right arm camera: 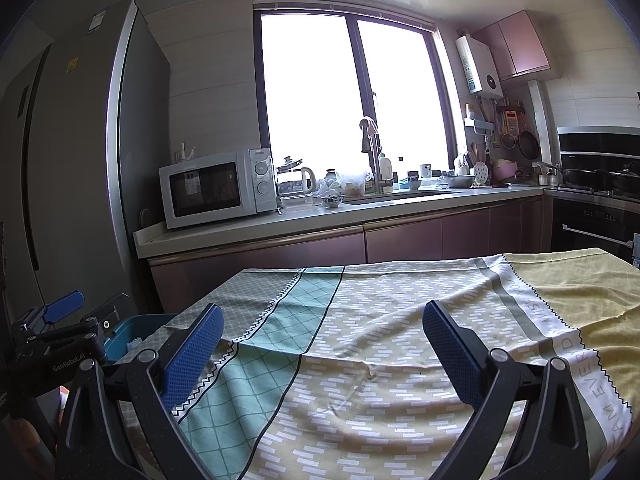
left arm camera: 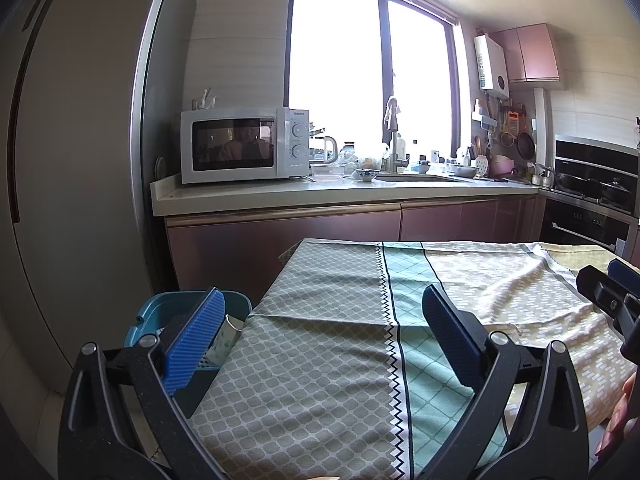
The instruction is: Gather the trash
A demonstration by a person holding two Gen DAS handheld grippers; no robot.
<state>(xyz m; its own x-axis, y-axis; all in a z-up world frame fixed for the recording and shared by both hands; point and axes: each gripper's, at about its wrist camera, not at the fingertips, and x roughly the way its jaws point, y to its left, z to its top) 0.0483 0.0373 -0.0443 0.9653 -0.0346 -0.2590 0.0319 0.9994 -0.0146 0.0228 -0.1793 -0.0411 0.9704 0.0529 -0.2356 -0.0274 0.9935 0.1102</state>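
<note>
A table under a patterned grey, green and yellow tablecloth fills the foreground of both views, and I see no loose trash on it. A blue bin stands on the floor by the table's left edge, holding a white paper cup and other pale scraps. My left gripper is open above the table's left part, with its left finger over the bin. My right gripper is open over the middle of the cloth, holding nothing. Each gripper shows at the edge of the other's view.
A tall grey refrigerator stands at left. Beyond the table runs a counter with a white microwave, a sink and faucet and several dishes under a bright window. A stove and oven are at right.
</note>
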